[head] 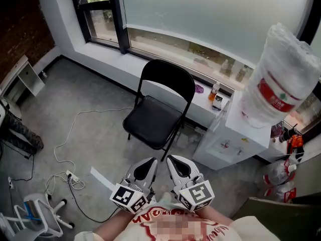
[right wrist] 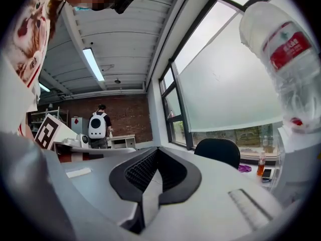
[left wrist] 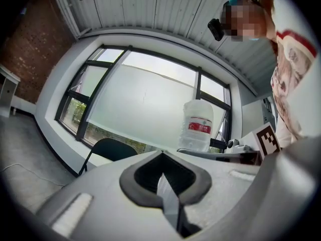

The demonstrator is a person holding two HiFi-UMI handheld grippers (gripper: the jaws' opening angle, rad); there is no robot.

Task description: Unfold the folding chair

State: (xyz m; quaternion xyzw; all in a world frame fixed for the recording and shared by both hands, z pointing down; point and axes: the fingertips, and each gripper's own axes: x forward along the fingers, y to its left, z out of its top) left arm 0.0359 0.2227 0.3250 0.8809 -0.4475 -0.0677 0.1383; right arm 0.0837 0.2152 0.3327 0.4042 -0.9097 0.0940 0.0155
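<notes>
The black folding chair (head: 155, 119) stands opened out on the grey floor in front of the window, seat flat and backrest upright. Its back also shows in the left gripper view (left wrist: 111, 148) and the right gripper view (right wrist: 218, 152). Both grippers are held close to the person's body, well short of the chair and pointing towards it. My left gripper (head: 151, 162) (left wrist: 161, 157) has its jaws together with nothing between them. My right gripper (head: 171, 160) (right wrist: 156, 150) is shut and empty too. Neither touches the chair.
A white water dispenser (head: 233, 134) carrying a large bottle (head: 281, 79) stands just right of the chair. Small bottles (head: 214, 91) sit on the sill. Cables and a power strip (head: 70, 177) lie on the floor at left, near a white stand (head: 37, 210). A person with a backpack (right wrist: 99, 126) stands far off.
</notes>
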